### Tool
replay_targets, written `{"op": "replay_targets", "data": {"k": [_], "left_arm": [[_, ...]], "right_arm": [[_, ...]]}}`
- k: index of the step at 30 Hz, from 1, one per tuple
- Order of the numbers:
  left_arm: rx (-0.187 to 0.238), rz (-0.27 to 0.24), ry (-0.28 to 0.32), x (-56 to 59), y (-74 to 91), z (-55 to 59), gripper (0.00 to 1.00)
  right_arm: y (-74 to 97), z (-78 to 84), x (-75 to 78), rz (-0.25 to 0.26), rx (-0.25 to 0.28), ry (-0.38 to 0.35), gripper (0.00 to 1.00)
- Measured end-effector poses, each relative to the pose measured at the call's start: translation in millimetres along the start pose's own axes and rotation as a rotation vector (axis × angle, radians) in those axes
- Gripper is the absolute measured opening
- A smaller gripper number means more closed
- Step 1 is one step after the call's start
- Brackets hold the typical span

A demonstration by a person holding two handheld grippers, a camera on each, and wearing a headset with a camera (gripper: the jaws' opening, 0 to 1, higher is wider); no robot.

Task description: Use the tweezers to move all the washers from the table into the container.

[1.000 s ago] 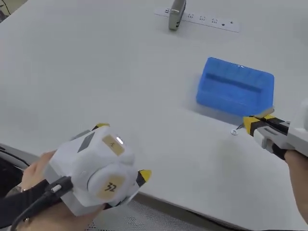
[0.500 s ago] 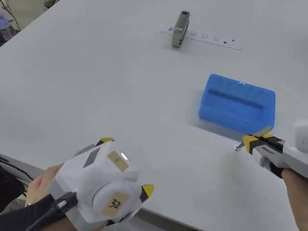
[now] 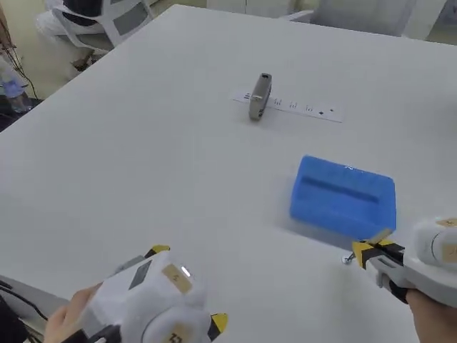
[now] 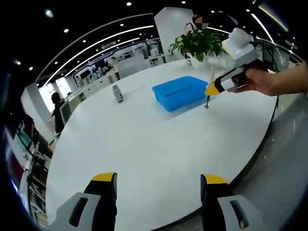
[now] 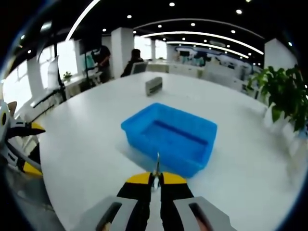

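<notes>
Right gripper (image 5: pixel 155 179): jaws pressed together, pinching the tweezers (image 5: pixel 157 163), which jut straight ahead at 12 o'clock in its own view. In the head view the right gripper (image 3: pixel 373 251) sits low at 4 o'clock, tweezers pointing to 9 o'clock. A small pale speck at their tip is likely a washer (image 3: pixel 348 259). It is too small to tell whether it is gripped or lying on the table (image 3: pixel 143 157). No other washers can be made out.

Container (image 3: pixel 343 196): blue, open-topped, just beyond the tweezer tip at about 11 o'clock. No washers are visible inside it in the right gripper view.

Left gripper (image 4: pixel 159 179): jaws spread, holding nothing, parked near the table edge at 7 o'clock in the head view, well apart from the work.

Change over the last second: the head camera has tipped up, so more of the far table shows. Against the container, the tweezer tip has kept its place just off the near edge. Judgement: the pick at the washer is still in hand and the carry over the rim has not begun.

Surface: a plain white table. A power strip (image 3: pixel 296 107) lies at 11 o'clock beyond the container, with a grey plug (image 3: pixel 260 96) standing on it.

Room: an open office with ceiling spotlights, a potted plant (image 5: pixel 284 96) at 3 o'clock in the right gripper view, a chair (image 3: pixel 107 18) at the far left corner, and people standing in the distance.
</notes>
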State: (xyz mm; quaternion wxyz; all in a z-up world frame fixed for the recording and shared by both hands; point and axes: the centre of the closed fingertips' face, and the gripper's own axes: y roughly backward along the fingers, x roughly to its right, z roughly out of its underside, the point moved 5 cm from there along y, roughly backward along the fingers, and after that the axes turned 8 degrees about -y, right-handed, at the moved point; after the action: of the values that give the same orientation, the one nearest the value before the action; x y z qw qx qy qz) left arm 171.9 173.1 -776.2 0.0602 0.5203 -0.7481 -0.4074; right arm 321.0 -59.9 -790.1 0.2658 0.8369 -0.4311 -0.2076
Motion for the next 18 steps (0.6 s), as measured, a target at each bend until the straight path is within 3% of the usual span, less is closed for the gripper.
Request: {"op": "replay_targets", "data": {"k": [14,18], "left_arm": [[0.022,-0.007,-0.003,-0.5,1.5,-2.9,0.72],[0.026,-0.013,-0.005,-1.5,1.6,-3.0,0.72]], "right_arm": [[-1.6,-1.2,1.0,-0.018,-0.030,-0.016,0.01],[7.5,-6.5,-2.2,-0.026,-0.013,-0.020,0.01]]}}
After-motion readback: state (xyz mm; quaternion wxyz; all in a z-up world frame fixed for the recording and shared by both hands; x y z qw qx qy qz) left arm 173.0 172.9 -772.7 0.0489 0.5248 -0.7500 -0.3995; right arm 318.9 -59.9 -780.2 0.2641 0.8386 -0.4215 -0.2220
